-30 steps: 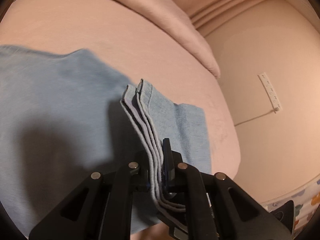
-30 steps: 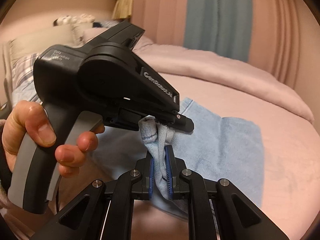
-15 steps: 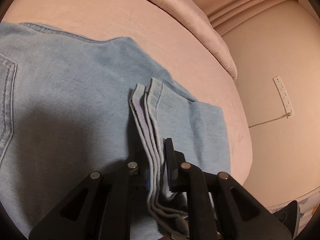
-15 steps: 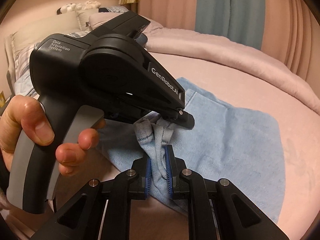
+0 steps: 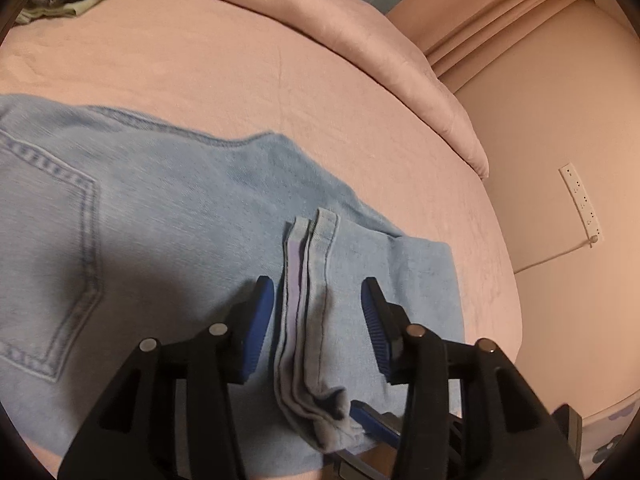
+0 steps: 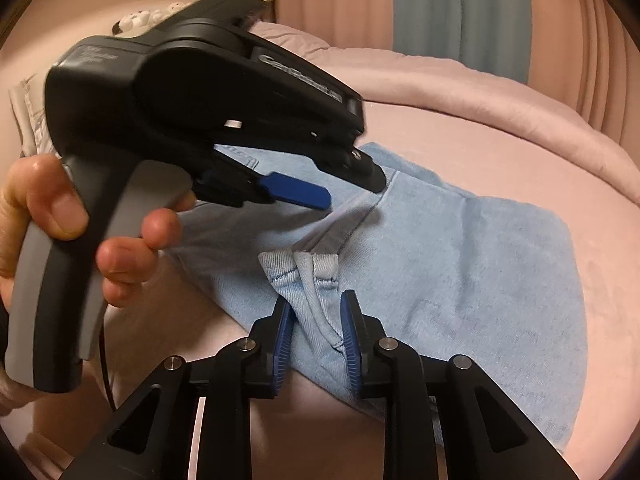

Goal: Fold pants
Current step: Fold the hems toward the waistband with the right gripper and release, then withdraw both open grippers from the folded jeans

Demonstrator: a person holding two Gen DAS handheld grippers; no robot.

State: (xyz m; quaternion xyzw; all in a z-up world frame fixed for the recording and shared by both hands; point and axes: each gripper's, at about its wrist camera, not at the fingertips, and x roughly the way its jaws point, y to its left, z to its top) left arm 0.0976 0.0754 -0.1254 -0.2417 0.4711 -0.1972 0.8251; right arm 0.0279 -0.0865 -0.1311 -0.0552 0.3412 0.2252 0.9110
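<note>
**Releasing the folded hems**

As the jeans (image 5: 168, 216) are lying folded on the pink bed (image 5: 248, 72), the left gripper (image 5: 318, 312) is spreading wide, and the right gripper (image 6: 314, 332) is parting at six o'clock, likely letting the stacked hems (image 6: 304, 270) settle flat.

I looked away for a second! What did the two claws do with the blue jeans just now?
The left claw opened and let go of the stacked hems of the light blue denim jeans, which now lie on the pink bed. The right claw opened a little too, though the cuff sits between its pads. The jeans stayed folded on the bed.
</note>
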